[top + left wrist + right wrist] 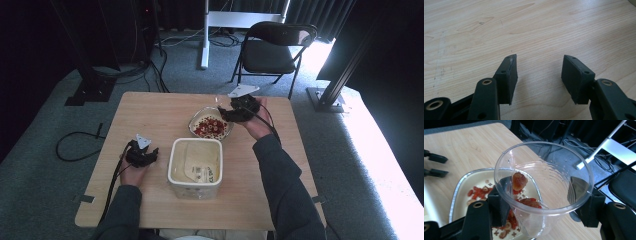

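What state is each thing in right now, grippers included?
Left gripper: open, empty, over bare table.
Right gripper: shut on clear cup.
Clear cup: tilted over dish, a few red pieces stuck inside.
Dish: holds red pieces.
White tub: lidless, a paper packet inside.

Two black handheld grippers, dark grey-green long sleeves.
Left gripper (142, 154) and right gripper (239, 109): grey triangular plates, brass-ringed pivots, black cables trailed.
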